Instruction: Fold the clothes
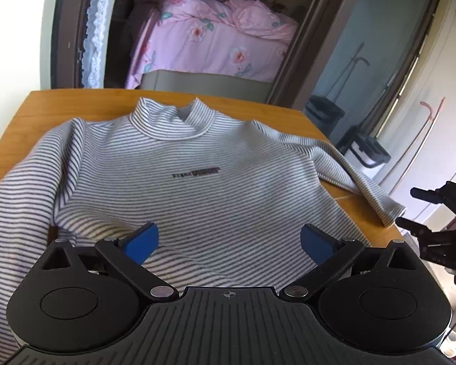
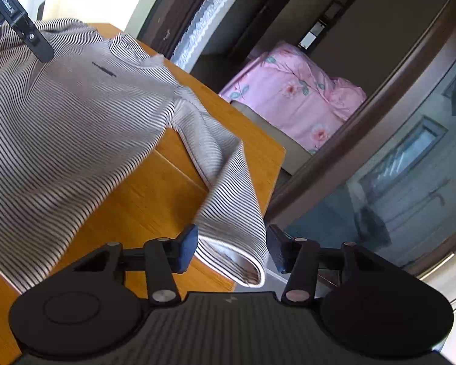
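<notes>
Striped mock-neck top (image 1: pixel 179 164) spread front-up on table (image 1: pixel 76 103), sleeves out.

One striped mock-neck top (image 1: pixel 179 182), two sleeves, one chest logo (image 1: pixel 196 172). One wooden table (image 2: pixel 155 194). Two grippers: left (image 1: pixel 229 240), right (image 2: pixel 232 251). One pink floral duvet (image 1: pixel 209 42). One lace curtain (image 1: pixel 98 27).

Wooden table (image 1: pixel 76 103); dark doorway (image 1: pixel 291 70); bed, pink floral quilt (image 1: pixel 209 45); lace curtain (image 1: pixel 97 30); bright daylight.
</notes>
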Demonstrator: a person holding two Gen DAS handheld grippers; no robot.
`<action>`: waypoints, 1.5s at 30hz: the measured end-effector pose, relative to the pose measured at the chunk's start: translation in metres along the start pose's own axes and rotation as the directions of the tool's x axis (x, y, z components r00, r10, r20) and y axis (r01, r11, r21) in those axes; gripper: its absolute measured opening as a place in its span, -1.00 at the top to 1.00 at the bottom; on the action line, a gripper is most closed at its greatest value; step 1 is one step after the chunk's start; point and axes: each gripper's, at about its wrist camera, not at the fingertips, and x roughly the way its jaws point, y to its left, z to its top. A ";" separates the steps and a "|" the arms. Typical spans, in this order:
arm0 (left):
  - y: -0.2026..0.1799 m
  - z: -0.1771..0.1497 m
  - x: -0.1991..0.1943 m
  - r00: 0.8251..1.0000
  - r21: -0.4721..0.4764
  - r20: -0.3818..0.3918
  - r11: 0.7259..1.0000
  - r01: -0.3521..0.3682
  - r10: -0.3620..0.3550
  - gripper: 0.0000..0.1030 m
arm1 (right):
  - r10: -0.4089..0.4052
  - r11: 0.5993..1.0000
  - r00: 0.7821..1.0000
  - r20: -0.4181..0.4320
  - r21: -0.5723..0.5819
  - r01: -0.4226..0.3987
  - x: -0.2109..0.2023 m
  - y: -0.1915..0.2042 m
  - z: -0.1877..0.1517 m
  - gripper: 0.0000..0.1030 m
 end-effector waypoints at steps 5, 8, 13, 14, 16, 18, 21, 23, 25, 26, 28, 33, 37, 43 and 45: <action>-0.007 -0.010 0.007 0.999 -0.024 -0.025 0.999 0.022 -0.023 -1.00 | -0.062 0.998 0.998 -0.029 -0.032 0.061 0.023 -0.001 -0.009 0.13; -0.009 -0.010 0.007 0.999 -0.018 -0.035 1.000 0.020 -0.021 -1.00 | -0.034 0.999 0.999 -0.016 -0.019 0.034 0.036 0.002 0.001 0.14; -0.006 -0.010 0.000 0.999 -0.019 -0.036 1.000 0.003 -0.004 -1.00 | 0.013 0.997 0.999 0.049 0.070 -0.017 0.049 -0.014 0.043 0.92; -0.004 -0.010 -0.001 0.999 -0.022 -0.036 1.000 -0.002 0.001 -1.00 | -0.008 0.991 0.998 0.068 0.136 -0.001 0.047 -0.033 0.053 0.92; 0.000 -0.010 -0.005 0.999 -0.028 -0.035 1.000 -0.012 0.011 -1.00 | -0.055 0.964 0.993 0.100 0.265 0.027 0.043 -0.070 0.073 0.93; 0.004 -0.010 -0.010 0.999 -0.032 -0.030 0.999 -0.023 0.022 -1.00 | -0.098 0.917 0.987 0.130 0.397 0.039 0.037 -0.114 0.086 0.93; 0.011 -0.010 -0.021 0.999 -0.035 -0.008 0.998 -0.043 0.042 -1.00 | -0.074 0.832 0.976 0.206 0.552 -0.053 0.021 -0.161 0.100 0.93; 0.016 -0.012 -0.027 0.999 -0.041 0.003 0.998 -0.048 0.048 -1.00 | -0.020 0.800 0.964 0.265 0.582 -0.143 0.013 -0.167 0.116 0.93; 0.021 -0.014 -0.032 0.999 -0.050 0.011 0.997 -0.050 0.050 -1.00 | 0.052 0.787 0.947 0.318 0.571 -0.235 0.008 -0.159 0.140 0.93; 0.024 -0.014 -0.034 0.999 -0.055 0.015 0.997 -0.051 0.051 -1.00 | 0.086 0.780 0.936 0.340 0.561 -0.276 0.007 -0.153 0.153 0.93; 0.029 -0.017 -0.039 0.998 -0.063 0.023 0.997 -0.052 0.053 -1.00 | 0.141 0.773 0.913 0.382 0.534 -0.343 0.009 -0.136 0.182 0.93; 0.031 -0.030 -0.061 0.997 -0.012 0.049 0.998 -0.057 0.058 -1.00 | 0.254 0.761 0.864 0.434 0.462 -0.456 0.028 -0.083 0.255 0.93; 0.028 -0.044 -0.086 0.992 0.069 0.082 0.992 -0.102 0.096 -1.00 | 0.319 0.760 0.856 0.407 0.429 -0.488 0.045 -0.038 0.300 0.93; 0.048 -0.061 -0.111 0.985 0.036 0.091 0.987 -0.154 0.150 -1.00 | 0.384 0.769 0.855 0.348 0.392 -0.505 0.065 0.018 0.346 0.86; 0.059 -0.063 -0.114 0.982 -0.003 0.086 0.986 -0.166 0.165 -1.00 | 0.406 0.770 0.849 0.339 0.373 -0.517 0.063 0.027 0.350 0.82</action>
